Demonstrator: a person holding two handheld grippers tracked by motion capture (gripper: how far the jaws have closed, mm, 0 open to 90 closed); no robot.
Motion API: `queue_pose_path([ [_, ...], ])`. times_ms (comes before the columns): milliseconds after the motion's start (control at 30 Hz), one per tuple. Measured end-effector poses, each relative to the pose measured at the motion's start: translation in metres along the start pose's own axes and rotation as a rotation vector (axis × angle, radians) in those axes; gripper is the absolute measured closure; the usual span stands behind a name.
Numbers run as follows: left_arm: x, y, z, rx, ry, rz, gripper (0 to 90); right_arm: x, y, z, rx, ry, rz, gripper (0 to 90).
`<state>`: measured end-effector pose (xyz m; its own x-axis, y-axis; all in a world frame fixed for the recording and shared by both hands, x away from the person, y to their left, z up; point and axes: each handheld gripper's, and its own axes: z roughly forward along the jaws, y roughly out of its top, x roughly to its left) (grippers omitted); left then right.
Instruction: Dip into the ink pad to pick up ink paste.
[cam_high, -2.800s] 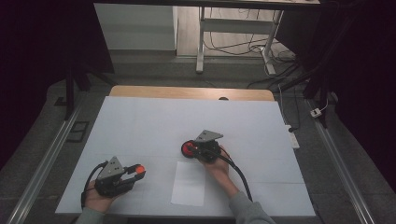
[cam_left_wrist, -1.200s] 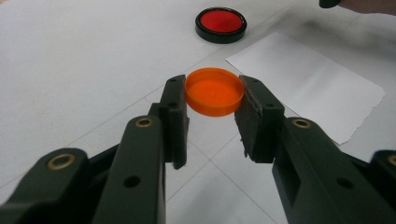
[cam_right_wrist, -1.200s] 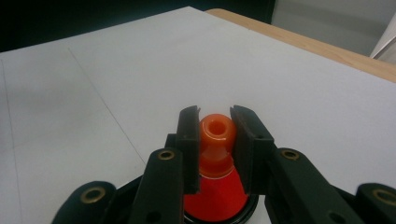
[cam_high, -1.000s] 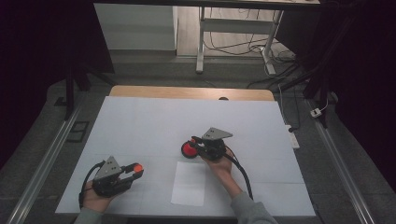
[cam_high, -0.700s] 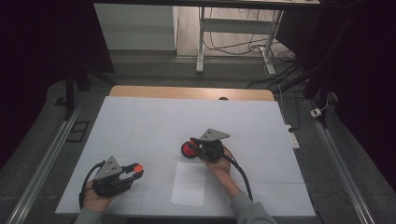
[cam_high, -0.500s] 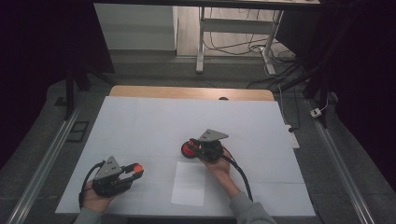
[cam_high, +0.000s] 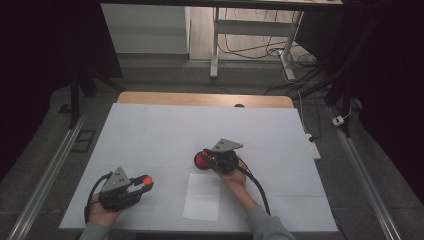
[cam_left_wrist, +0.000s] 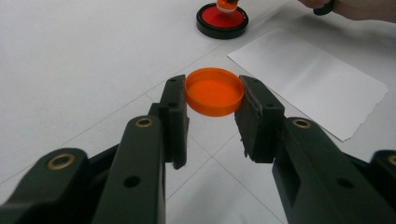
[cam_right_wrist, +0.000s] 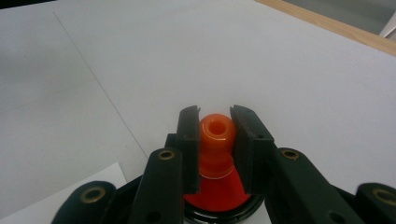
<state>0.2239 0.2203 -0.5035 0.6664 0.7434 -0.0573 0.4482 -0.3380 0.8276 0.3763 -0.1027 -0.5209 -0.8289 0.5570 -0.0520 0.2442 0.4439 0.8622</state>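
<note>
While the stamp (cam_right_wrist: 215, 140) sits with its foot down in the red ink pad (cam_high: 202, 161), the right gripper (cam_high: 216, 159) is clamped on its orange handle, jaws pressed to either side of the knob. The ink pad is my landmark here: it rests on the white table (cam_high: 165, 130), and a blank sheet of paper (cam_high: 202, 196) lies just beside it on the person's side. Farther off from the pad, toward the person's left, the left gripper (cam_high: 141, 182) is closed on the pad's orange lid (cam_left_wrist: 214, 91), holding it flat and clear of the table, well apart from the pad. To my eye the step in hand is inking: the stamp is being loaded with colour before it goes to the paper. The next move would call for lifting the stamp straight up out of the pad, carrying it the short way over the sheet and pressing it down squarely, while the lid is kept aside for closing the pad afterwards.
</note>
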Motion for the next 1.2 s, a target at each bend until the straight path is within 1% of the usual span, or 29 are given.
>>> queue_pose_path([
  [67,0.0,0.0,0.0,0.001,-0.001,0.0,64.8,-0.001,-0.002,0.001,0.008,-0.002,0.002,72.5],
  [133,0.0,0.0,0.0,0.003,0.0,0.0,64.8,-0.001,-0.005,0.005,0.041,-0.001,-0.016,72.5],
  [167,0.0,0.0,0.0,0.003,0.0,0.0,64.8,-0.001,-0.007,0.005,0.025,0.0,-0.013,72.5],
  [200,0.0,0.0,0.0,0.003,0.0,0.0,64.8,-0.003,-0.008,0.005,0.018,0.007,0.008,72.6],
  [233,0.0,0.0,0.0,0.003,0.0,-0.001,64.8,-0.004,-0.008,0.005,0.023,0.012,0.013,72.6],
  [267,0.0,0.0,0.0,0.003,0.0,-0.002,64.8,-0.003,-0.008,0.005,0.026,0.002,0.013,72.6],
  [433,-0.001,0.0,0.0,-0.001,0.007,0.001,64.8,-0.002,-0.008,0.005,0.027,0.004,0.017,72.7],
  [533,-0.001,0.0,-0.001,-0.003,0.009,0.001,64.8,-0.002,-0.009,0.005,0.023,0.002,0.01,72.8],
  [733,-0.001,0.0,-0.001,-0.004,0.012,0.0,64.8,-0.004,-0.011,0.004,0.015,0.011,0.023,72.9],
  [767,-0.001,0.0,-0.001,-0.005,0.013,0.0,64.8,-0.004,-0.011,0.005,0.004,0.013,0.031,72.8],
  [1000,-0.001,0.0,-0.001,-0.005,0.013,0.0,64.8,-0.003,-0.012,0.004,0.008,0.006,0.023,72.9],
  [1133,-0.001,0.0,-0.001,-0.004,0.013,0.0,64.8,-0.003,-0.013,0.005,-0.006,0.01,0.026,72.8],
  [1200,-0.001,0.0,-0.001,-0.005,0.012,0.0,64.8,-0.003,-0.013,0.004,-0.005,0.009,0.025,72.9],
])
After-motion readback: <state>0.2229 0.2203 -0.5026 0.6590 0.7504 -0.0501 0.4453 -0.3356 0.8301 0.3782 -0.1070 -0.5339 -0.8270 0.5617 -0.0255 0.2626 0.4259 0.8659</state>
